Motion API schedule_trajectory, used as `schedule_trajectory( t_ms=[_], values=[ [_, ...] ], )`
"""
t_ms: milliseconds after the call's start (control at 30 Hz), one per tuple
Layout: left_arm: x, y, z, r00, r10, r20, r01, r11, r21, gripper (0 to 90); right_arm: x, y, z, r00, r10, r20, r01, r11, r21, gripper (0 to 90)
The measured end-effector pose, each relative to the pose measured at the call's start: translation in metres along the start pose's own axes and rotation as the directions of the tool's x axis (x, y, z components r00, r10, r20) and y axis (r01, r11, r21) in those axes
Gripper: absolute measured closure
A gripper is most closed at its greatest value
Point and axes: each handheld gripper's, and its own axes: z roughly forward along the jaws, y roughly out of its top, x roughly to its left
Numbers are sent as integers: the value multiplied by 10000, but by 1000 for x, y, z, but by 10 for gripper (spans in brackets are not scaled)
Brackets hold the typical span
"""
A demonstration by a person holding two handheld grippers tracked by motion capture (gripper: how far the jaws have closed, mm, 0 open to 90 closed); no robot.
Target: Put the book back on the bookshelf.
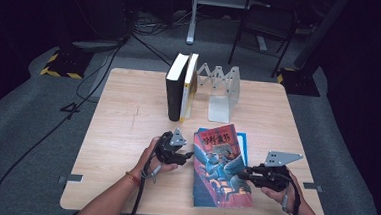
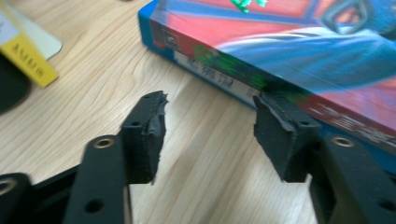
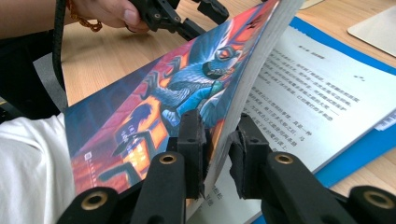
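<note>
At frame centre the book (image 1: 222, 167) is part-opened: front pages pinched & lifted by right gripper (image 3: 215, 151) (left gripper (image 2: 208, 125) jaws spread beside spine), full opening left.

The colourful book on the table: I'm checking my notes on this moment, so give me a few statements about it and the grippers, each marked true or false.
1. The right gripper has its fingers around the front cover and some pages of the colourful book. True.
2. The left gripper is shut on the book's spine. False: its fingers stand apart, empty, on the table beside the spine.
3. Two books stand upright at the far side of the table, next to a metal bookend. True.
4. The colourful book is fully closed. False: the right gripper view shows the lifted part raised off a printed page.
5. The colourful book stands upright. False: it lies flat.
</note>
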Motion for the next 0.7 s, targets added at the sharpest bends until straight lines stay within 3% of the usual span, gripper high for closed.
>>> schedule_trajectory(
  t_ms=[200,267,367,500,567,700],
  values=[
    [1,-6,5,9996,-7,276,-2,9995,318,513,0,2,7,10000,-50,61,50,10000,-5,766],
    [-1,-6,8,9986,80,525,-103,9990,437,552,-1,3,9,9999,-51,90,50,10000,59,766],
    [-5,-8,10,9981,393,478,-408,9987,314,631,-2,5,10,9998,-179,111,178,9998,104,767],
    [0,-8,10,9979,107,645,-129,9994,331,624,-4,7,12,9997,-219,104,219,9997,80,767],
    [3,-7,10,9984,-66,569,54,9997,219,580,-4,7,12,9996,-279,100,279,9996,32,767],
    [7,-3,7,9992,-183,350,183,9998,4,589,-1,10,11,9983,-560,189,563,9983,-174,766]
  ],
)
